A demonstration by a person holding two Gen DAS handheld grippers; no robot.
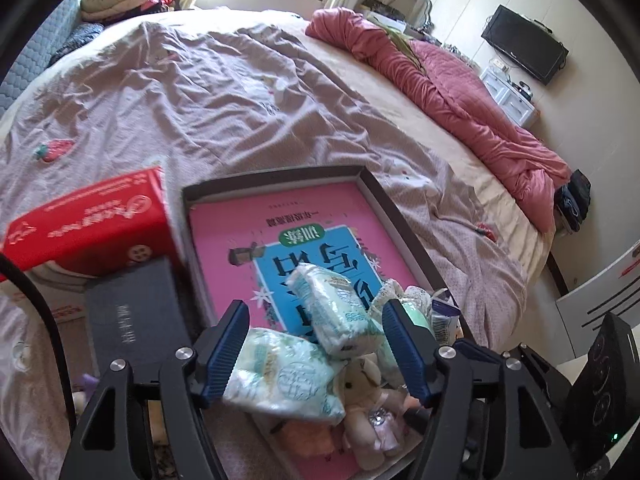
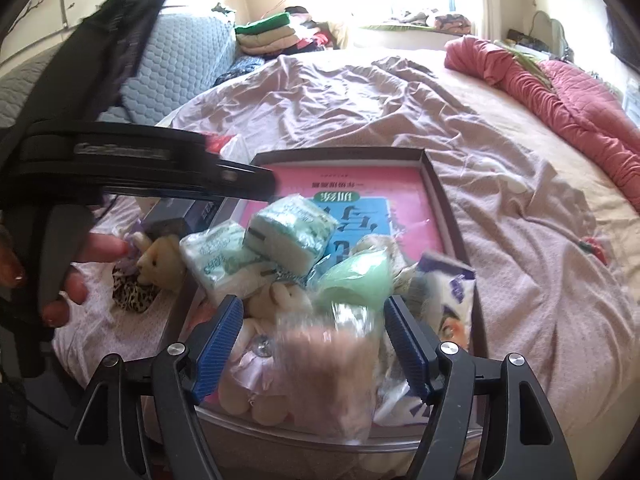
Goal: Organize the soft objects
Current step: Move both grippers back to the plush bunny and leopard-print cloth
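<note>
A shallow dark box (image 1: pixel 404 224) lies on the bed with a pink and blue book (image 1: pixel 240 236) as its floor. Piled at its near end are two mint-green tissue packs (image 1: pixel 336 312) (image 1: pixel 280 384), a cream teddy bear (image 1: pixel 368 392), a green bundle (image 2: pixel 356 280) and a purple-white pack (image 2: pixel 452 300). My left gripper (image 1: pixel 316 344) is open over the tissue packs, its pads not pressing them. My right gripper (image 2: pixel 314 340) is open too, and a blurred pink item in a clear bag (image 2: pixel 328 368) sits loose between its fingers. A second bear (image 2: pixel 160 260) lies outside the box.
A red carton (image 1: pixel 92 224) and a dark grey case (image 1: pixel 132 316) lie left of the box. A rumpled pink quilt (image 1: pixel 460 92) runs along the bed's right side, and folded clothes (image 2: pixel 272 32) are stacked at the head. A hand (image 2: pixel 96 248) holds the left gripper's black frame (image 2: pixel 132 156).
</note>
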